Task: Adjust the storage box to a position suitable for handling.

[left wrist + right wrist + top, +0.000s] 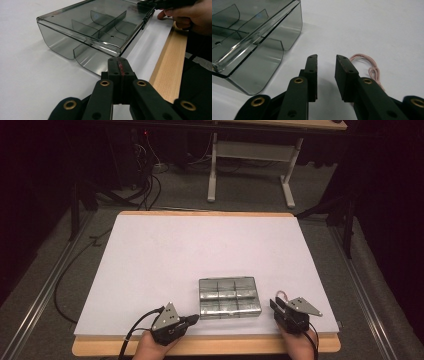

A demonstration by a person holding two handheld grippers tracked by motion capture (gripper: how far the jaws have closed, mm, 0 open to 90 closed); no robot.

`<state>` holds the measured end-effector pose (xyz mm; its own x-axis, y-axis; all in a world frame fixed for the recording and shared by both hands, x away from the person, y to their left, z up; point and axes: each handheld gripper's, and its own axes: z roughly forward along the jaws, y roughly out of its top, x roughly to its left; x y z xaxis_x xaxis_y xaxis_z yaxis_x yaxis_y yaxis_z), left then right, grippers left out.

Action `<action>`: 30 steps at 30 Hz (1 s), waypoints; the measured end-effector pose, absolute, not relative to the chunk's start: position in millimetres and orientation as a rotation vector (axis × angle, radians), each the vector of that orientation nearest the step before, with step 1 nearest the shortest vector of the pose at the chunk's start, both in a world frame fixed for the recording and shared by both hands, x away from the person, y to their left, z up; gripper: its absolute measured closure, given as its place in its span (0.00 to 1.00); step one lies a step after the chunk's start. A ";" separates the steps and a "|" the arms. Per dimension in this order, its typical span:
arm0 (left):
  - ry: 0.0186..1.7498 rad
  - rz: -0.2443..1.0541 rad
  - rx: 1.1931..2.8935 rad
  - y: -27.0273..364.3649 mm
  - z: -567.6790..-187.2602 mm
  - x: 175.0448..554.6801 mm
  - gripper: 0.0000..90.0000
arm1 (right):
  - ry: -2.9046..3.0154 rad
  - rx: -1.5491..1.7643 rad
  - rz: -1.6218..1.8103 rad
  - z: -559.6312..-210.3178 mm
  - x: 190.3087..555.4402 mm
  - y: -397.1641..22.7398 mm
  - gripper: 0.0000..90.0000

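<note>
The high view was dim and soft, the room around the tabletop nearly black, while the white surface took even light from above and showed only faint shadows. The picture there looked grainy (fine detail was lost). In the left gripper view the smoky plastic box carried pale streaks of glare along its lid edges, and the near black jaws were blurred. In the right gripper view the surface was brightly washed, with a soft shadow beside the box.
</note>
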<state>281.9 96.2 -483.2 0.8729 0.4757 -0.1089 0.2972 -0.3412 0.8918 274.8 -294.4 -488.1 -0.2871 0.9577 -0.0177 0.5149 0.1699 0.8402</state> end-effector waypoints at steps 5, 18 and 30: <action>0.568 0.201 1.949 95.6 -483.3 281.9 1.00 | 1.892 1.382 1.015 -488.1 274.6 -294.0 0.81; 0.563 0.194 1.948 90.5 -484.3 281.5 1.00 | 1.902 1.365 1.023 -486.7 272.2 -290.3 0.82; 0.535 0.192 1.944 86.2 -482.5 284.3 1.00 | 1.893 1.365 1.027 -485.6 261.8 -294.0 0.85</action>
<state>284.3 86.2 -482.5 0.8866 0.4500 -0.1069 0.2800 -0.3383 0.8984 261.8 -294.0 -485.6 -0.3056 0.9519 -0.0196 0.5024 0.1787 0.8459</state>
